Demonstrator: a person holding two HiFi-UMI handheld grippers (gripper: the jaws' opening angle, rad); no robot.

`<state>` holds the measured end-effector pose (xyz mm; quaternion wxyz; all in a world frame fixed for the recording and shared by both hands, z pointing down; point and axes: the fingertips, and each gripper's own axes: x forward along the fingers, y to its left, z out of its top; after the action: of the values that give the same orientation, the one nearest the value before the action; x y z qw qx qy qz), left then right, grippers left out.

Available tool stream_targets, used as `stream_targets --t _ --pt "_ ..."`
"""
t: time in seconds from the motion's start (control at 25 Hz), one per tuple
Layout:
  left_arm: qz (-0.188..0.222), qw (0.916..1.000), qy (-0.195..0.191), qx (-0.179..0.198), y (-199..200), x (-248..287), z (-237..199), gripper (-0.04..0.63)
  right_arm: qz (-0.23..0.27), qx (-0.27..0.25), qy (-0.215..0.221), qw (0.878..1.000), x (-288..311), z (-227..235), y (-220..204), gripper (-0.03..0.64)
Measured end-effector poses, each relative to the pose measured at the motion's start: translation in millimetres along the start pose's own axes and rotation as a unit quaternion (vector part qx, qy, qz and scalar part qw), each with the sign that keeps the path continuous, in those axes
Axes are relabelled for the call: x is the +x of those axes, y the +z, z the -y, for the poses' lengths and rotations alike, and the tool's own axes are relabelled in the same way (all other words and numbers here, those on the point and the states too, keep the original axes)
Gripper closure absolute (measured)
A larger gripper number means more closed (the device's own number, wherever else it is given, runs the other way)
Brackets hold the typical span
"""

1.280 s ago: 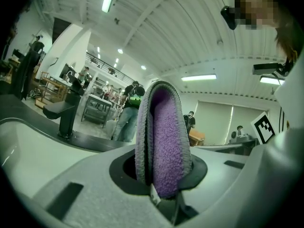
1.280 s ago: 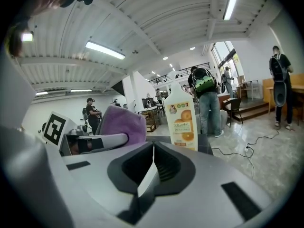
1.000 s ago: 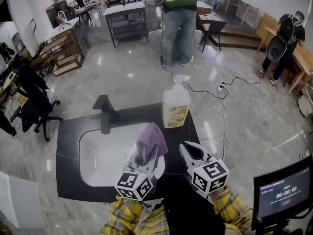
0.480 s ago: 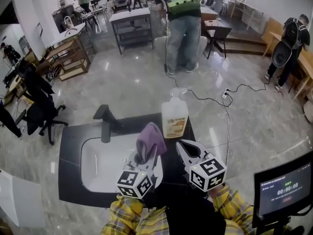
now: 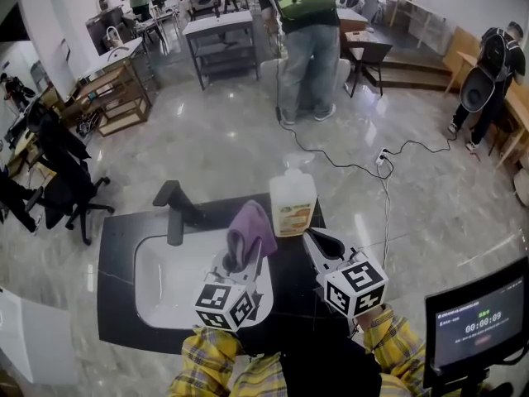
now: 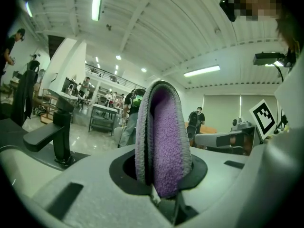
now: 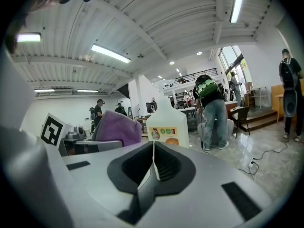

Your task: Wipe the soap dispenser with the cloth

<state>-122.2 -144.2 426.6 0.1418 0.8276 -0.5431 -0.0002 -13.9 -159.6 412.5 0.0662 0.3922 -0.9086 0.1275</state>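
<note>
The soap dispenser (image 5: 292, 205) stands upright at the far right corner of the dark worktop (image 5: 116, 246), just right of the white sink basin (image 5: 165, 275). It is a pale bottle with an orange label and a pump head on top.

The left hand-held gripper (image 5: 240, 261) is pinching the purple cloth (image 5: 250, 230). In the left gripper view the jaws are closed on the lower edge of the folded cloth, which stands up from them in a tall loop. In the head view the cloth is held above the right edge of the basin, just left of the dispenser. Whether the two touch cannot be told; the right gripper view shows a thin gap between them.

The right hand-held gripper (image 5: 318, 242) is pressed together with nothing in it. Its own view shows the two dark pads meeting along a thin line. It hovers over the near right part of the worktop, its tip pointing at the dispenser and near its base.

A black faucet (image 5: 173, 213) rises at the far left of the basin. Yellow plaid sleeves (image 5: 207, 362) show at the near edge. To the right, a monitor (image 5: 475, 325) shows a timer. On the glossy floor beyond, a cable (image 5: 364, 168) trails toward a standing person (image 5: 306, 48).
</note>
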Motion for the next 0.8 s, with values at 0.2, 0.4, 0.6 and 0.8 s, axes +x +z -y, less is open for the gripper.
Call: stream_targets --t 0.2,0.4,0.6,0.8 --pt "-0.007 0.9999 0.003 0.006 4 6 -1 0.523 0.008 -0.026 0.006 1.000 1 4 19 0.611" --pt "-0.009 0.9999 0.006 0.006 2 12 -4 0.523 0.027 -0.052 0.010 0.998 9 11 44 0.611" --pt "-0.012 0.9998 0.011 0.012 5 18 -5 0.523 0.043 -0.075 0.011 0.996 14 20 68 0.609" --pt "-0.016 0.9998 0.012 0.001 0 19 -7 0.523 0.053 -0.081 0.021 0.995 21 18 77 0.594"
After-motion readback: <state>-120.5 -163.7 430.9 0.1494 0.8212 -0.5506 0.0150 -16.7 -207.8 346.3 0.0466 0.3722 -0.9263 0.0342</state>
